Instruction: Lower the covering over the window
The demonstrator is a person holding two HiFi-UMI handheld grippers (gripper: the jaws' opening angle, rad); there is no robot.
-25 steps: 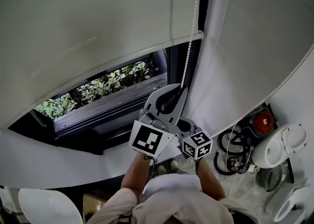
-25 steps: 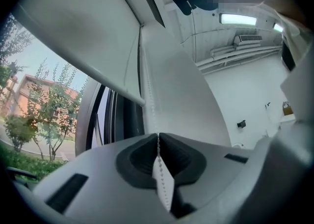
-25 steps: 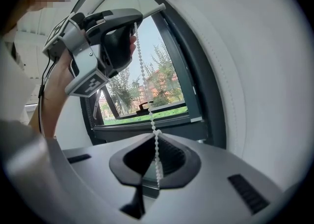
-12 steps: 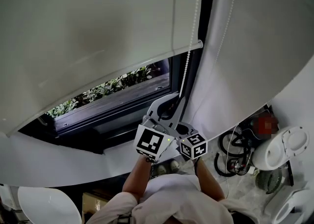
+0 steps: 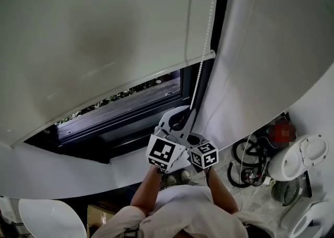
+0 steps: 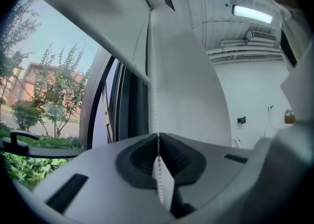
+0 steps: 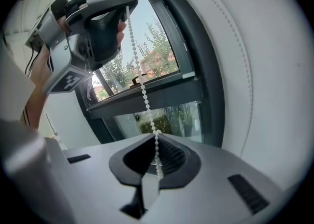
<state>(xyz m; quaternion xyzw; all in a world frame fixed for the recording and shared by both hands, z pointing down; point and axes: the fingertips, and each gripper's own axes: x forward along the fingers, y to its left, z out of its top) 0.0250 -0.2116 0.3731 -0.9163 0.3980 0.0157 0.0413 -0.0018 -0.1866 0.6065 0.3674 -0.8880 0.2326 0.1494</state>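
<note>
A: White-walled room, dark-framed window (image 5: 130,122) with greenery outside. Where does the blind stand?

B: The blind (image 5: 104,49) hangs above both hand-held grippers and covers most of the glass. Only a strip of pane shows under its bottom bar (image 5: 172,70). The bead chain (image 5: 202,59) drops from up there straight into the grips.

A: Who has the chain?

B: Both. The left hand-held gripper (image 6: 158,158) is clenched on it, with the beads pinched between its pads. The right hand-held gripper (image 7: 156,158) is clenched on the same strand just below the left one.

A: How should the pull go?

B: I'd keep it in line with the chain, straight down rather than toward the body, so the beads don't skip up top, which is out of view. Move both hands together, steady and without jerks. Once the arms run low, one grip should hold while the other lets go and takes the chain higher.

A: What has changed from a second ago?

B: The bottom bar sits lower and hides more of the greenery. Both hand-held grippers have sunk with the chain, and both are as tightly closed on it as before.
</note>
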